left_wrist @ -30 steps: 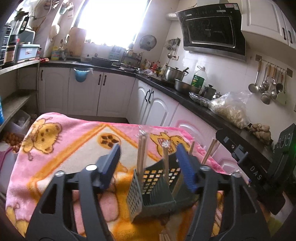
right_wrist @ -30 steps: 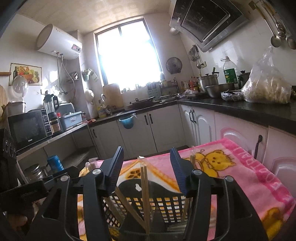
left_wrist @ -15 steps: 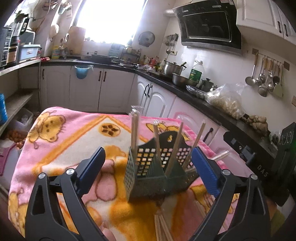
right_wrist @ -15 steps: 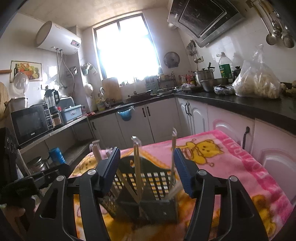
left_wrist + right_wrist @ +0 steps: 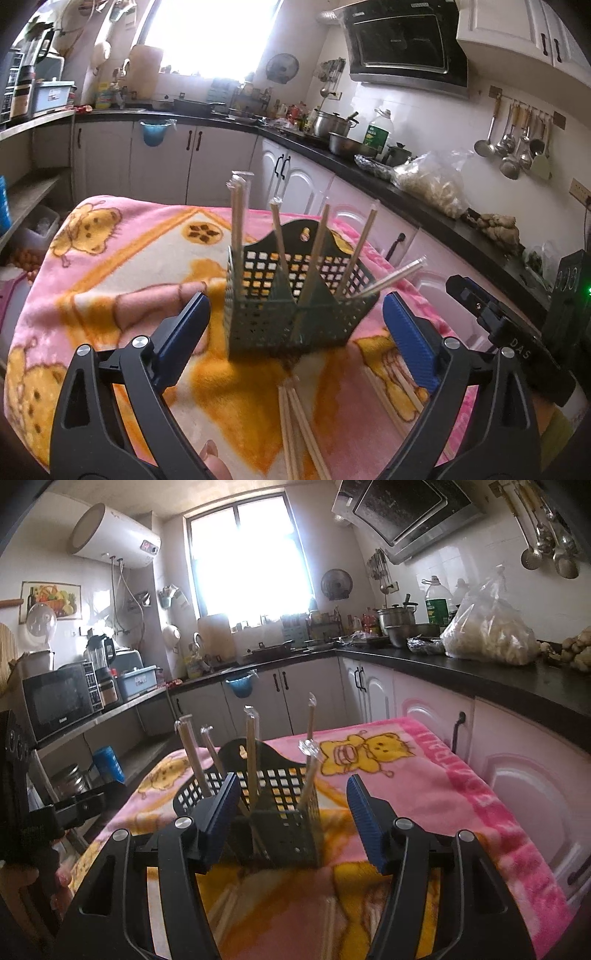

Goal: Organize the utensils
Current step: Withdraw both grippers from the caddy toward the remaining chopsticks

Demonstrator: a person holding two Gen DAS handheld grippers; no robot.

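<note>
Utensil caddy (image 5: 295, 306): dark perforated plastic, two compartments, standing upright on the pink bear-print blanket (image 5: 122, 266) that covers the counter. Five or so wrapped chopsticks (image 5: 236, 221) already in it, leaning at different angles; one (image 5: 388, 282) sticks out low over the caddy's right rim, nearly horizontal. Likely dropped in loosely rather than seated, so it may need a nudge.

Loose chopsticks (image 5: 295, 424) lie flat on the blanket just in front of the caddy, plus a few more (image 5: 395, 391) in front of its right corner. Judging by that, the sort is partway done, and those are the next picks.

Left claw (image 5: 295, 339): wide open, nothing held, jaws straddling the caddy's width but short of it, not touching. Right claw (image 5: 291, 823): also wide open and empty, in front of the caddy from the other side; its left pad overlaps the caddy's near wall in view, contact can't be confirmed. Both look parked between picks.

Blanket is soft and rumpled. Caddy could tip if bumped, and flat sticks will be hard to pinch off it.

Beyond the caddy: white cabinets (image 5: 162, 162), black kitchen worktop (image 5: 424, 206) with pots, oil bottle, a plastic bag (image 5: 487, 627); range hood (image 5: 402, 44), hanging ladles (image 5: 517, 140), bright window (image 5: 251, 561), water heater (image 5: 114, 535), microwave (image 5: 59, 698).
</note>
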